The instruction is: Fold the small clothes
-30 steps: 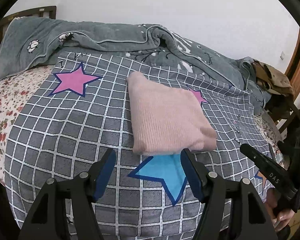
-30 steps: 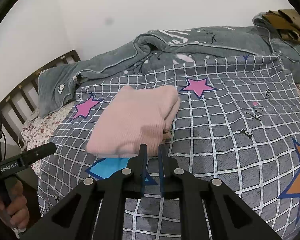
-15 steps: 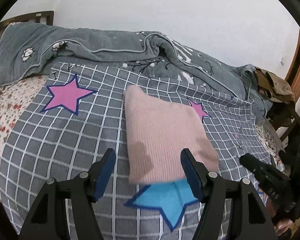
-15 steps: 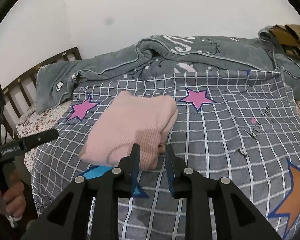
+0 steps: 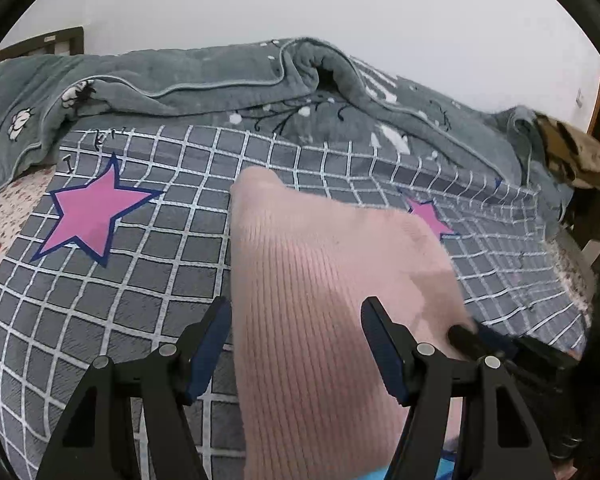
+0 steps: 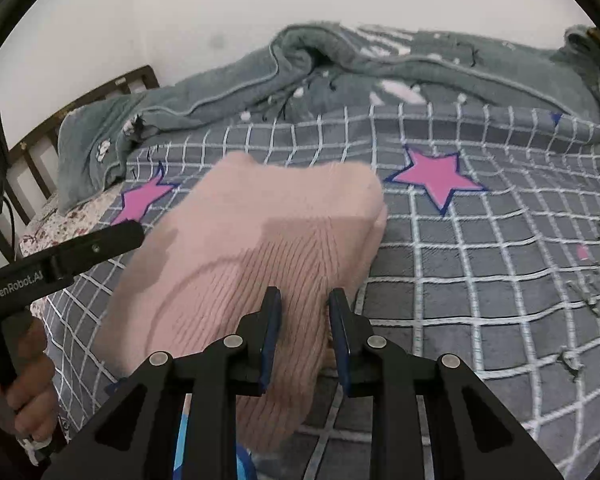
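A folded pink knit sweater lies on a grey checked bed cover with pink stars. My left gripper is open over the sweater's near left part, one finger off its left edge and the other above the knit. My right gripper hangs over the sweater's near right edge. Its jaws stand a narrow gap apart and are closing, with the pink knit showing between them; I see no pinch. Each gripper also shows in the other view: the right gripper and the left gripper.
A rumpled grey blanket runs along the far side of the bed against the white wall. A brown garment lies on a wooden chair at the right. A wooden headboard and a floral sheet are at the left. A hand holds the left gripper.
Both grippers have moved forward and down from the bed's near edge to over the sweater. The right jaws went from almost shut to a narrow gap.
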A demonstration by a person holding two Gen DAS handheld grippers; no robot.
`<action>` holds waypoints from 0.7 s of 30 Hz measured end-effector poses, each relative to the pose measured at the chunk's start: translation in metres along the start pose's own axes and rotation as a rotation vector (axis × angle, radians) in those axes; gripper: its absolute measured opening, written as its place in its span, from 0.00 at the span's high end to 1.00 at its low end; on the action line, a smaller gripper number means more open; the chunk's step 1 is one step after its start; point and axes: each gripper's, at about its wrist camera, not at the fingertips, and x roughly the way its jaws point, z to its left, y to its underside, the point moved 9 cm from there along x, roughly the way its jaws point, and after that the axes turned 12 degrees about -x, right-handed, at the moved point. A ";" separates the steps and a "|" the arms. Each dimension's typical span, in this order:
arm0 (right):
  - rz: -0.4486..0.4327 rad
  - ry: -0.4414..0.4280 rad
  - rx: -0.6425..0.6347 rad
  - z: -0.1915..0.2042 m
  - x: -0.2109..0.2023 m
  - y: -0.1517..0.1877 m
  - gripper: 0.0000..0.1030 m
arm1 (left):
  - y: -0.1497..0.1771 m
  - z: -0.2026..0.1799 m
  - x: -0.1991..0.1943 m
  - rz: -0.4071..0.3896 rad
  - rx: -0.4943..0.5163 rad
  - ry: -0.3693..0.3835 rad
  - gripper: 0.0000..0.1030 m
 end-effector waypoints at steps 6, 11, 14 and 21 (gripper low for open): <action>-0.109 -0.061 0.083 -0.017 -0.017 0.001 0.91 | 0.011 -0.001 0.012 0.010 0.016 -0.010 0.36; -0.072 -0.073 0.068 -0.011 -0.004 0.007 0.84 | 0.012 0.003 0.012 0.011 0.005 -0.009 0.36; -0.114 -0.078 0.090 -0.014 -0.009 -0.004 0.73 | 0.012 0.004 0.013 0.011 -0.006 -0.003 0.36; -0.095 -0.016 0.051 -0.010 -0.003 -0.001 0.89 | 0.015 0.004 0.009 0.009 0.000 0.002 0.36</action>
